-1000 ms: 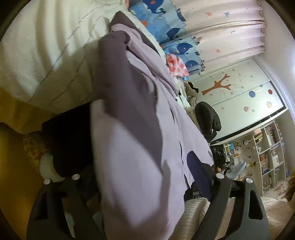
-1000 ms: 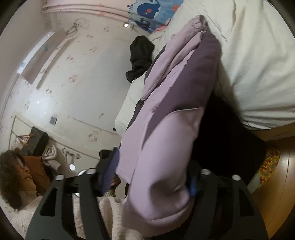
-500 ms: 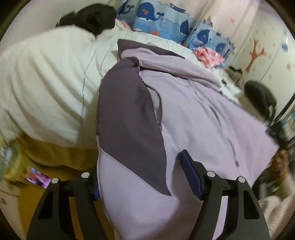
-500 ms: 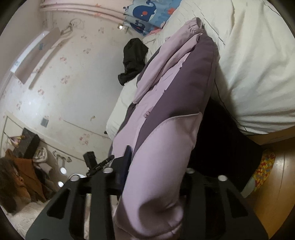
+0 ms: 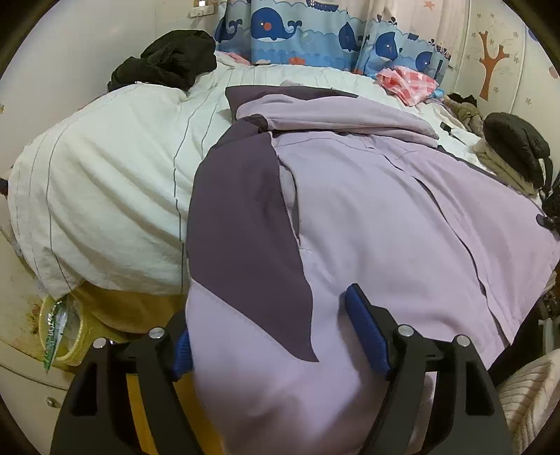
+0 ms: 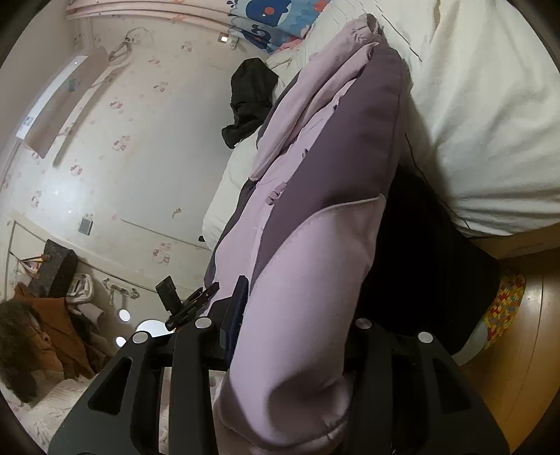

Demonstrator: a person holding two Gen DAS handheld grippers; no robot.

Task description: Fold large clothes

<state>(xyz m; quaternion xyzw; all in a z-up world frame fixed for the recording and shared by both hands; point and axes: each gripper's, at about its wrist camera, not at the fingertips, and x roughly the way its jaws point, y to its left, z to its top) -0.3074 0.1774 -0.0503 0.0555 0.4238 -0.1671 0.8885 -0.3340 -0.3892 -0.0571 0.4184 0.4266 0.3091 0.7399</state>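
We grip the lilac and purple jacket by a bunched edge in each tool, left tool wider and right tool tighter after both jaws reopen slightly, so it stretches ahead across the bed for folding.

Jacket: lilac w/ dark purple panels. Duvet: white, thin grey stripes. Curtain: blue, whale print. Cloth: pink-white check. Gripper pads: blue.
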